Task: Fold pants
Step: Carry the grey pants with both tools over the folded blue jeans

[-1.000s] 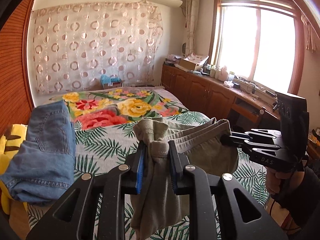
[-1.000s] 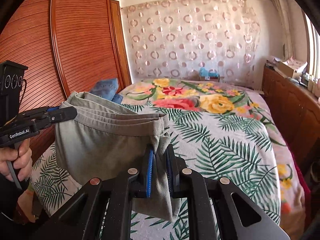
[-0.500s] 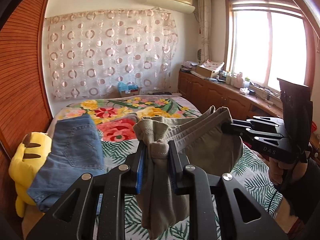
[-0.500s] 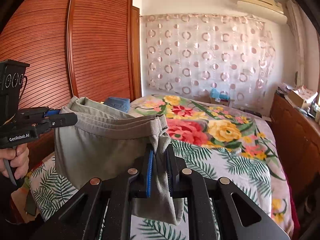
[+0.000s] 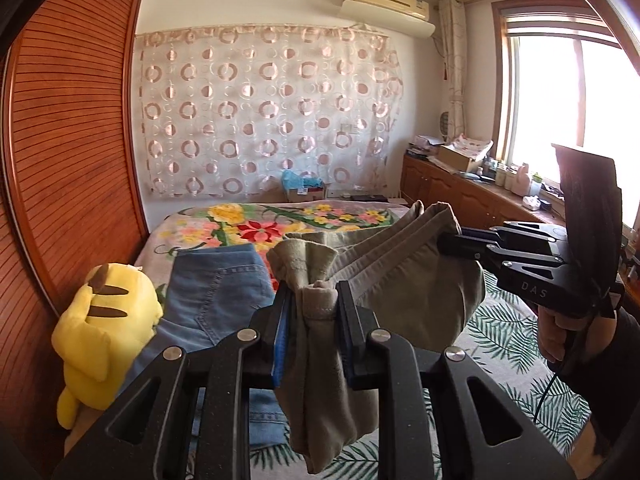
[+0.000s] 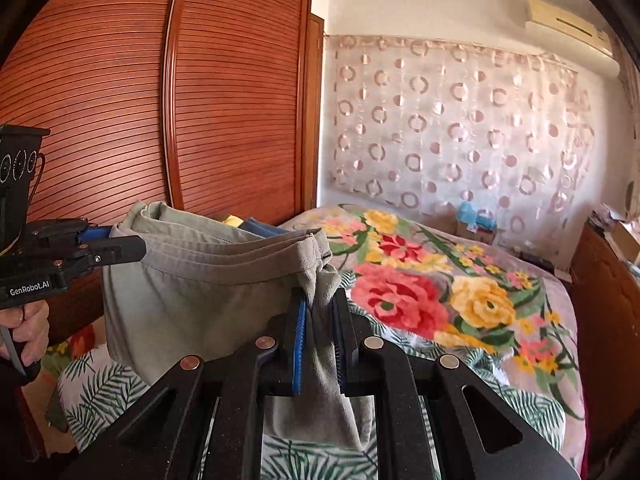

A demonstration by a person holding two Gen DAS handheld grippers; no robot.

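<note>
Held up above the bed [image 5: 500, 344], well off its flowered cover: grey-green pants [image 5: 400, 280], folded and strung between both tools. Left gripper [image 5: 316, 320] with fingers pinching one bunched end, cloth hanging down between them; right gripper [image 6: 320, 328] pinching the other end the same way. On the bed, toward the wardrobe [image 6: 100, 100] side: jeans [image 5: 216, 288], and a yellow plush toy [image 5: 100, 328] beside them

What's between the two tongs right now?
Only the pants: their waistband spans from the left tongs to the right tongs, hanging above the bed. Both views show it.
</note>
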